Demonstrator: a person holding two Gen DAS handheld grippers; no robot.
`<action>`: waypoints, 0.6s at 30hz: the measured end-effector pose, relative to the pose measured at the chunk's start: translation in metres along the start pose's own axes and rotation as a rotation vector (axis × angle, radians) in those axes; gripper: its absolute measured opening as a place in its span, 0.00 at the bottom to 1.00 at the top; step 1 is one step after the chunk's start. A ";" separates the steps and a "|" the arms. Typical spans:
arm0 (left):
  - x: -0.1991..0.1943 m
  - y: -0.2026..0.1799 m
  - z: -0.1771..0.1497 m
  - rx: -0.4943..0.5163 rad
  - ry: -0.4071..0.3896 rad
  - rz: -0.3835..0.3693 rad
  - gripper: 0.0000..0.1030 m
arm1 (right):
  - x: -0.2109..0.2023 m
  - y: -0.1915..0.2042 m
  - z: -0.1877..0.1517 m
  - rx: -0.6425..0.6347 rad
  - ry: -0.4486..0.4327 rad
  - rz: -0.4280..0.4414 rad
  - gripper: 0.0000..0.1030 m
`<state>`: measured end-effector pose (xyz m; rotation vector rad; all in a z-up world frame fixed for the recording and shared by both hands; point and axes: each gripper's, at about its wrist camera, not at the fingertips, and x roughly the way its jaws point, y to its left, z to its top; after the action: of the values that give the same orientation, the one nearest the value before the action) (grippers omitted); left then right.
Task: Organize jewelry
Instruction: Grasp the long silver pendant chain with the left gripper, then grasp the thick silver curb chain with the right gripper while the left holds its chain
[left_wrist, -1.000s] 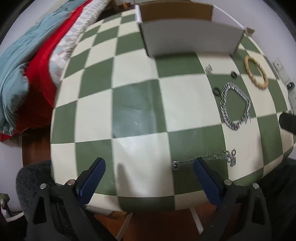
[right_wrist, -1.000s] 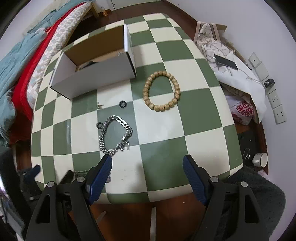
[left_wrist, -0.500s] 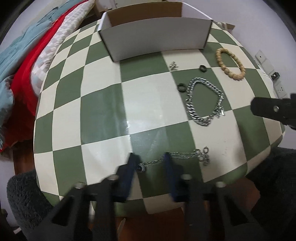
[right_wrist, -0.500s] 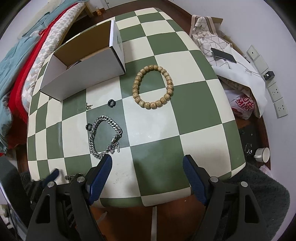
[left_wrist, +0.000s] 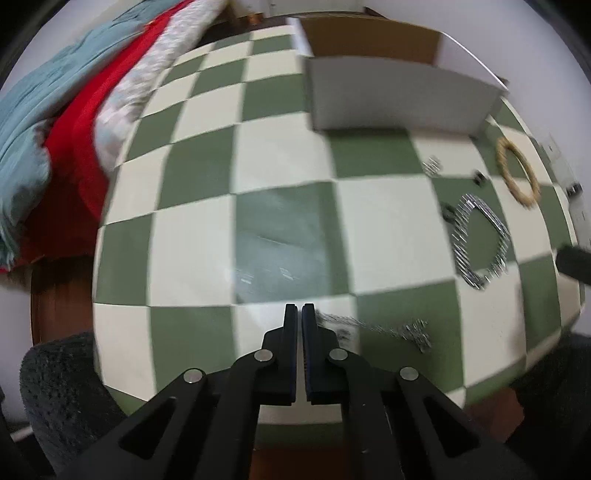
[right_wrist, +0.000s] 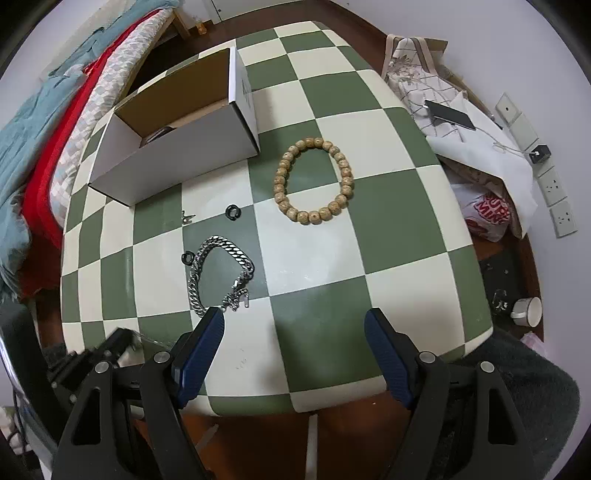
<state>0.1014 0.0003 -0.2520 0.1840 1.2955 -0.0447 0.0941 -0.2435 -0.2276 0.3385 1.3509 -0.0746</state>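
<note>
Lying just right of the closed left gripper (left_wrist: 299, 310) fingers: thin chain (left_wrist: 373, 326).

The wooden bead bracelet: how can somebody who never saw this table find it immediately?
Start at the white box on the checkered table. The wooden bead bracelet lies just right of its nearer corner. Unlike the silver chain bracelet, it is a ring of round tan beads.

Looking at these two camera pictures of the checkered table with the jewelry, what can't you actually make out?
- Thin silver chain: motion-blurred in the left wrist view; whether the shut left gripper pinches its end is unclear.
- Box contents: its front wall hides all but a dark sliver in the right wrist view.
- Small metal piece: too small to identify.
- Left gripper in the right wrist view: mostly behind the right gripper.
</note>
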 end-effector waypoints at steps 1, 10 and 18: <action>-0.001 0.007 0.003 -0.016 -0.006 0.006 0.00 | 0.001 0.000 0.001 0.002 0.002 0.014 0.78; -0.014 0.027 0.014 -0.065 -0.031 -0.069 0.02 | 0.040 0.017 0.013 -0.015 0.042 0.023 0.68; -0.005 0.043 0.000 -0.144 0.036 -0.153 0.47 | 0.057 0.045 0.008 -0.163 0.002 -0.089 0.53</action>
<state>0.1058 0.0427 -0.2429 -0.0377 1.3415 -0.0782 0.1258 -0.1949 -0.2725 0.1411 1.3645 -0.0377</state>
